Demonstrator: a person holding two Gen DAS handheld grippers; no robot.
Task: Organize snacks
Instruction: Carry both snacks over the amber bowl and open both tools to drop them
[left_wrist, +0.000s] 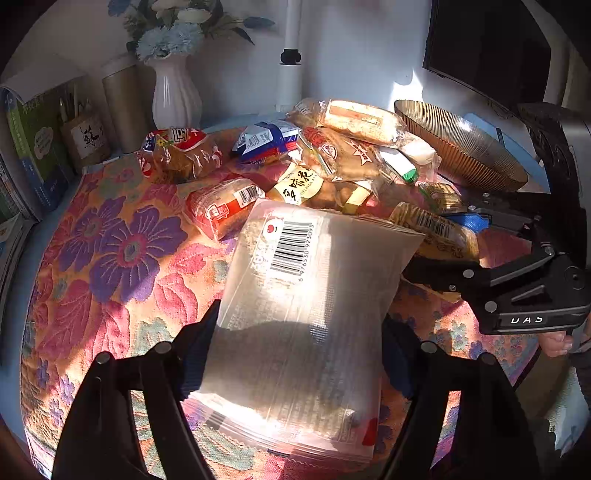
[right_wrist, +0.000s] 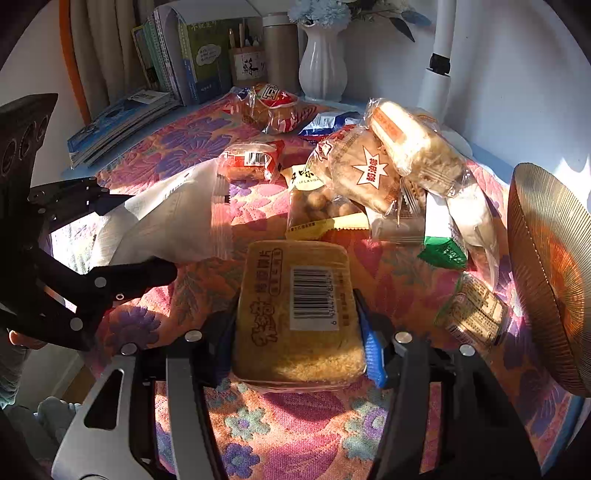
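A white translucent snack packet (left_wrist: 303, 295) with a barcode sits tilted between the pads of my left gripper (left_wrist: 299, 354), which is shut on it above the floral tablecloth (left_wrist: 110, 258). The right wrist view shows the same packet (right_wrist: 166, 221) in the left gripper (right_wrist: 147, 236) at the left. My right gripper (right_wrist: 297, 347) is shut on a yellow-brown toast packet (right_wrist: 299, 314), its blue pads pressing both sides. That packet (left_wrist: 436, 229) and the right gripper (left_wrist: 450, 243) also appear at the right of the left wrist view. Several wrapped snacks (right_wrist: 369, 173) lie piled behind.
A ribbed golden bowl (right_wrist: 546, 273) stands at the right of the pile, seen too as the bowl (left_wrist: 461, 147). At the back stand a white vase (left_wrist: 173, 96), a metal flask (left_wrist: 125, 107), books (left_wrist: 33, 147), a pen holder (left_wrist: 85, 140) and a white lamp pole (left_wrist: 290, 55).
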